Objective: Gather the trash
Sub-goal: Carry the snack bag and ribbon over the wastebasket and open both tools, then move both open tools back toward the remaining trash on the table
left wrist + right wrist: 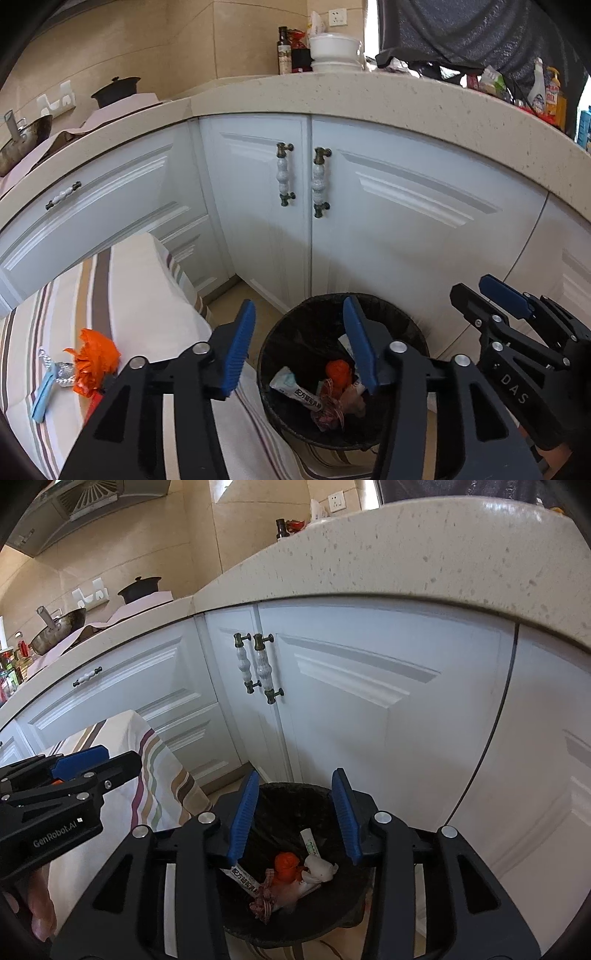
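Both tongs are held wide apart and empty above the black bin (295, 332): the left tongs (299, 349) at its 9 o'clock rim, the right tongs (299, 814) over its middle. Wrappers (243, 882) and an orange scrap (286, 864) are seen inside the bin. On the striped worktop (147, 295), at 8 o'clock of the left view, crumpled orange trash (94, 362) is left beside a blue strip (42, 397).

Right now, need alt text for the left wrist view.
The open left gripper hovers empty over a round black-lined trash bin holding wrappers and an orange scrap. On the striped tablecloth at left lie a crumpled orange wrapper and a light-blue strip. The right gripper shows at right.
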A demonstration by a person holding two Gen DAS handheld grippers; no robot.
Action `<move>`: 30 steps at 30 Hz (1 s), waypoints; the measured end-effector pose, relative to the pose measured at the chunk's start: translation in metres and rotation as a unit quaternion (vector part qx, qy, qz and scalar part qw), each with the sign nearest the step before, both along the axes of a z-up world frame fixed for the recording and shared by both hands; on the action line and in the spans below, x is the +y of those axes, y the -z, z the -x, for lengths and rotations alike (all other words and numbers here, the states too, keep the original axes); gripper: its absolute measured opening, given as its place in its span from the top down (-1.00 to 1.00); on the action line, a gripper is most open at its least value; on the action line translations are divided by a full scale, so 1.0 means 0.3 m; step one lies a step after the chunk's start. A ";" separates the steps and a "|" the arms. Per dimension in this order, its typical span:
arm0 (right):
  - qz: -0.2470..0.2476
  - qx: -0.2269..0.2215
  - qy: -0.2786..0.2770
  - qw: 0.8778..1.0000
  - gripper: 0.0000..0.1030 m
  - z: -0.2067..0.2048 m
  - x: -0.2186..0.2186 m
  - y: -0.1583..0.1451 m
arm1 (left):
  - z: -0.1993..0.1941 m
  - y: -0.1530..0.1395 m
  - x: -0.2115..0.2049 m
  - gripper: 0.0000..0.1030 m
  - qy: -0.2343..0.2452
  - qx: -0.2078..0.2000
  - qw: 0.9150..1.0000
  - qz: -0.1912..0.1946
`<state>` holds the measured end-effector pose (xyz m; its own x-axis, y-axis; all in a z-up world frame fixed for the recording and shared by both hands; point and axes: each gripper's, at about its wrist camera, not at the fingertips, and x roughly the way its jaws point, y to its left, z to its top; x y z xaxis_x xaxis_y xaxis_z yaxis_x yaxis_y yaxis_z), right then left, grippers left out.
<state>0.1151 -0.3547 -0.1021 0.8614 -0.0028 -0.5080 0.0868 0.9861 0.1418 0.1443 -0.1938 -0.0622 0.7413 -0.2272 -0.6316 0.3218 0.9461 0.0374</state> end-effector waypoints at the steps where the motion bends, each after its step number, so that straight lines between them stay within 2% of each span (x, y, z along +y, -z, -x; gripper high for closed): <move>1: 0.000 -0.002 0.001 1.000 0.11 0.005 0.001 -0.006 | 0.005 -0.009 0.012 -0.08 -0.003 -0.003 1.000 0.002; 7: -0.009 -0.012 -0.012 1.000 0.09 0.035 0.050 -0.059 | 0.045 -0.062 0.122 -0.31 -0.029 -0.017 0.999 0.014; 17: -0.013 -0.024 -0.080 0.996 0.09 0.050 0.275 -0.135 | 0.135 -0.112 0.411 -0.39 -0.108 -0.034 0.993 0.017; 24: -0.009 -0.017 -0.147 0.989 0.09 0.057 0.485 -0.159 | 0.213 -0.133 0.629 -0.43 -0.176 -0.057 0.983 -0.004; 30: -0.004 0.001 -0.194 0.981 0.08 0.039 0.649 -0.157 | 0.260 -0.126 0.792 -0.43 -0.225 -0.054 0.973 -0.006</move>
